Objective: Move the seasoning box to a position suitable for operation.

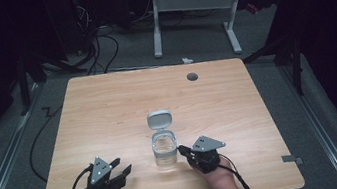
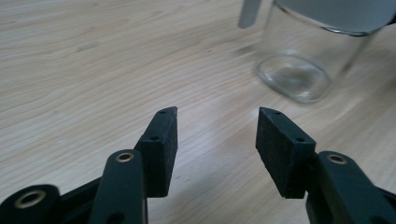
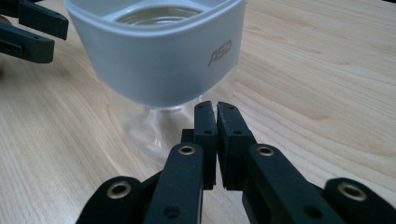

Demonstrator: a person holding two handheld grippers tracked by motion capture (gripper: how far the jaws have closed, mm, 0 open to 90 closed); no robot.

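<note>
From the high view, a clear jar (image 1: 164,148) stands upright near the front middle of the wooden bench (image 1: 108,108). Its grey lid (image 1: 159,119) is flipped open and stands up behind the mouth. The left tool (image 1: 119,168) rests on the bench to the left of the jar, with a gap between them. Its two black jaws are apart and nothing is in them. The right tool (image 1: 182,149) is on the other side, and its tip is just beside the jar's wall. So the right hand is the nearer one. A small dark hole (image 1: 192,77) sits far back on the bench, well out of the way.

In the left gripper view, the left tool (image 2: 217,122) looks over bare wood. The jar (image 2: 303,56) is ahead and off to the right, well clear of the open jaws. Nothing lies between them.

In the right gripper view, the right tool (image 3: 216,108) has its jaws together, with just a thin line between the pads. The jar (image 3: 159,51) stands right in front, with its grey collar just above the tip. I cannot tell if the tip touches the glass. I think this tool must open wide before it can grab the jar.
</note>
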